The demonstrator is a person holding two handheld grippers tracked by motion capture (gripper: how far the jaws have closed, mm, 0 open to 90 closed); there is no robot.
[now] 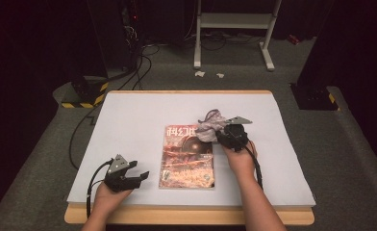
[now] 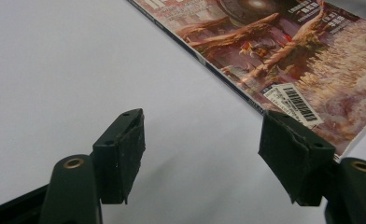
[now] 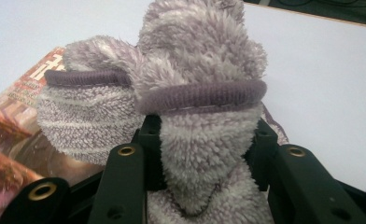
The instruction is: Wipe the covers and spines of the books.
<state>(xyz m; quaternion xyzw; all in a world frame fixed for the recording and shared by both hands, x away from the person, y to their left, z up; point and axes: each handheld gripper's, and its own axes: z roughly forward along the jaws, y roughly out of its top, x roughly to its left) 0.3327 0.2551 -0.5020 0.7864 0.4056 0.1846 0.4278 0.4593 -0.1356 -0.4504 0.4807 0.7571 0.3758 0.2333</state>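
Observation:
A magazine (image 1: 187,156) with a reddish illustrated cover lies flat in the middle of the white table (image 1: 129,120). My right gripper (image 1: 220,132) is at the magazine's far right corner, shut on a fluffy grey-purple cloth (image 1: 210,124) bunched above the cover. In the right gripper view the cloth (image 3: 204,116) sits squeezed between the two black jaws, with the magazine (image 3: 17,140) below at the left. My left gripper (image 1: 141,175) rests open near the table's front left, just left of the magazine. Its view shows the magazine's (image 2: 284,56) lower corner and barcode label beyond the spread jaws.
Beyond the table's far edge stand a white metal frame (image 1: 234,24), black cables on the grey floor (image 1: 138,62) and yellow-black striped bases (image 1: 83,94). The table's wooden front edge (image 1: 177,215) runs along the bottom.

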